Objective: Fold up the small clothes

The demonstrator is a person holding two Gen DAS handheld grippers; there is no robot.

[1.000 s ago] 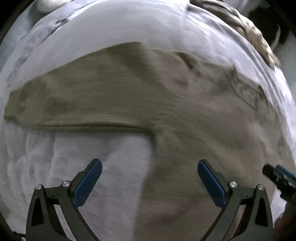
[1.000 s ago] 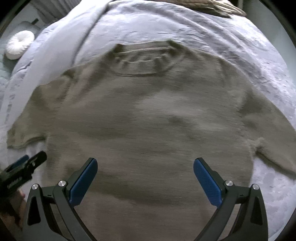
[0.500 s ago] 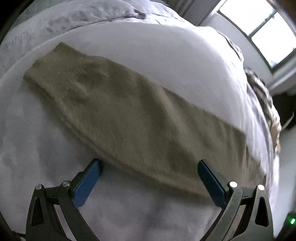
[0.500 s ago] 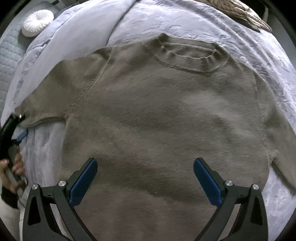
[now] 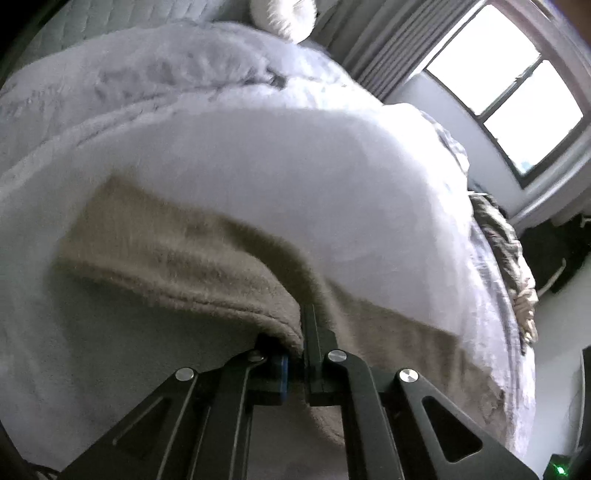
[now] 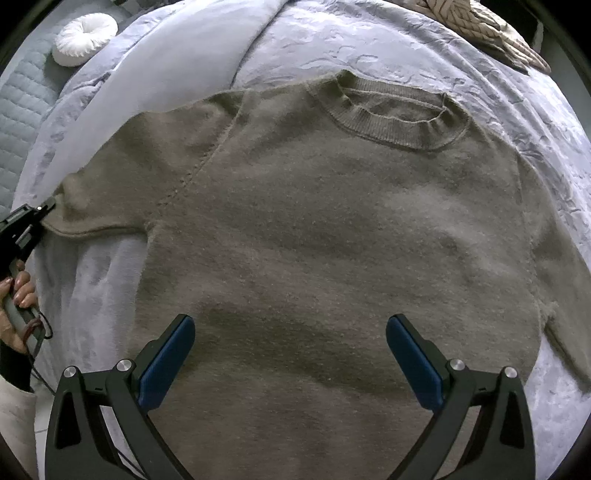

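An olive-brown knitted sweater with short sleeves and a ribbed round collar (image 6: 332, 229) lies flat, front side up, on a pale lavender bed cover (image 6: 424, 48). In the right wrist view its collar (image 6: 399, 118) sits near 12 o'clock and its body fills the middle of the picture.

The left gripper (image 5: 295, 354) has its two fingers pressed together on the hemmed edge of the left sleeve (image 5: 177, 266), and the cloth is bunched between them. In the right wrist view the same gripper (image 6: 40, 212) is at 9 o'clock, touching the end of that sleeve (image 6: 107, 199), with the person's hand (image 6: 16, 295) just below it at 8 o'clock.

The right gripper (image 6: 291, 354) has its blue-padded fingers (image 6: 166, 354) spread wide apart and holds nothing; it hovers over the lower part of the sweater, at 6 o'clock.

A round white pleated cushion (image 6: 85, 35) lies on a grey quilted surface (image 6: 18, 110) at 10 o'clock. A beige chunky knitted throw (image 6: 480, 26) lies at the bed's edge at 1 o'clock. In the left wrist view a bright window (image 5: 509, 77) is at 2 o'clock.
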